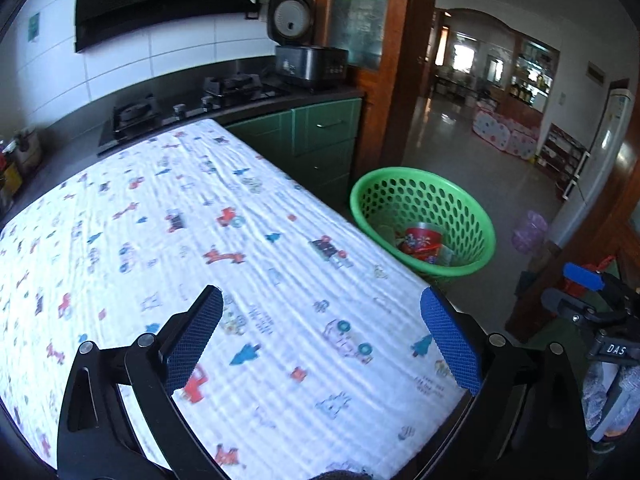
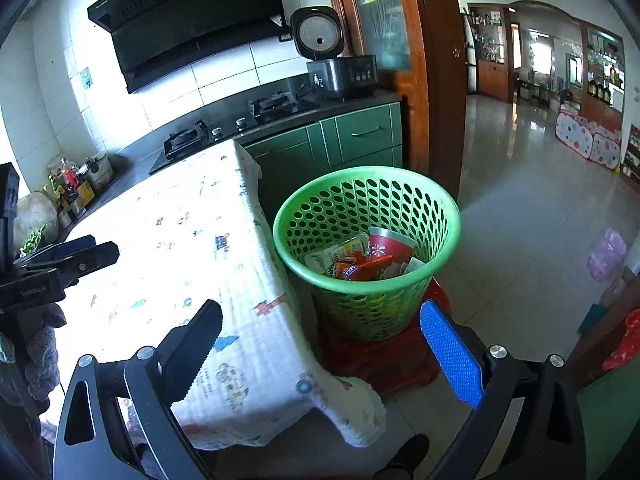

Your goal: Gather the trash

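A green perforated basket [image 2: 366, 196] stands on a red stool [image 2: 384, 360] beside the table; in it lie a red cup [image 2: 386, 245] and several wrappers [image 2: 352, 266]. The left wrist view shows the same basket [image 1: 422, 192] past the table's right edge. My left gripper [image 1: 320, 312] hovers open over the white patterned tablecloth [image 1: 200, 220], nothing between its blue pads. My right gripper [image 2: 320, 320] is open too, empty, over the table's corner with the basket just ahead. The left gripper [image 2: 60, 256] also shows at the left edge of the right wrist view.
A dark counter with a gas hob [image 2: 224, 128], a rice cooker [image 2: 340, 68] and green cabinets [image 2: 360, 136] runs behind the table. Bottles and jars [image 2: 68, 184] stand at the left. A wooden door frame [image 2: 436, 80] opens onto a tiled floor [image 2: 520, 200].
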A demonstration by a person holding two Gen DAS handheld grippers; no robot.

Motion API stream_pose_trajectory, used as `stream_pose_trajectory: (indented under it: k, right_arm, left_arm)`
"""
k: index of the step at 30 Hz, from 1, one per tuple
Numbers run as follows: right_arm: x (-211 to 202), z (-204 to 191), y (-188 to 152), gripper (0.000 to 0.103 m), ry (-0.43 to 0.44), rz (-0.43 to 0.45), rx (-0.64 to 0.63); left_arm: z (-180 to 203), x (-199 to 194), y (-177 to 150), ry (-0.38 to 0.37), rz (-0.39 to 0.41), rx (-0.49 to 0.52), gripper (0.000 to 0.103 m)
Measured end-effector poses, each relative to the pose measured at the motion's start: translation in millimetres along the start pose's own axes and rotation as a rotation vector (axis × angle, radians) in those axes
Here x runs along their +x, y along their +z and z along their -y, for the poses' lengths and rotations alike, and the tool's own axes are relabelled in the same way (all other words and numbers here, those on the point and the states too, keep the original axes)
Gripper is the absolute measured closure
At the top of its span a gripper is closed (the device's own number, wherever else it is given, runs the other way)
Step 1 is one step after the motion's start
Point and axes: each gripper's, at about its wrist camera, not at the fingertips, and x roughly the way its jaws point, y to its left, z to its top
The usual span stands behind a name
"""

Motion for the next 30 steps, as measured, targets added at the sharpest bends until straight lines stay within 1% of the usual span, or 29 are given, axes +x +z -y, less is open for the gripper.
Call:
stream_pose_trajectory:
  k: [7, 10, 13, 17, 20, 27, 30]
  right_arm:
    - [-17.3, -28.7, -11.5, 0.007, -0.028, 0.032, -0.045]
    - [-22.8, -35.9, -16.4, 0.007, -0.03, 0.035, -0.049]
    - [-27.5, -40.7, -19.8, 0.007, -0.037, 0.041, -0.056]
    - [-29.9, -45.1, -23.6, 0.007, -0.033, 0.05, -0.053]
    - [-31.0, -47.3, -25.7, 0.007, -0.035, 0.053, -0.054]
    - [-35.4, -54.9, -29.9, 0.007, -0.086, 0.082, -0.088]
    - [-37.3, -55.2, -30.5, 0.007, -0.093, 0.091, -0.088]
  left_arm:
    - [-18.0, -33.4, -24.1, 0.069, 0.065, -0.048, 0.005]
    - [-25.2, -44.7, -33.3, 0.084, 0.089, -0.073, 0.005]
    - [-27.7, -54.2, -41.5, 0.13, 0.115, -0.065, 0.005]
    - [-29.6, -65.3, -50.8, 0.171, 0.139, -0.067, 0.005]
    - [-28.9, -72.4, -56.3, 0.214, 0.157, -0.058, 0.005]
    - [-28.5, -77.0, -56.4, 0.254, 0.169, -0.073, 0.005]
    - [-25.3, -77.7, -57.3, 0.274, 0.172, -0.071, 0.005]
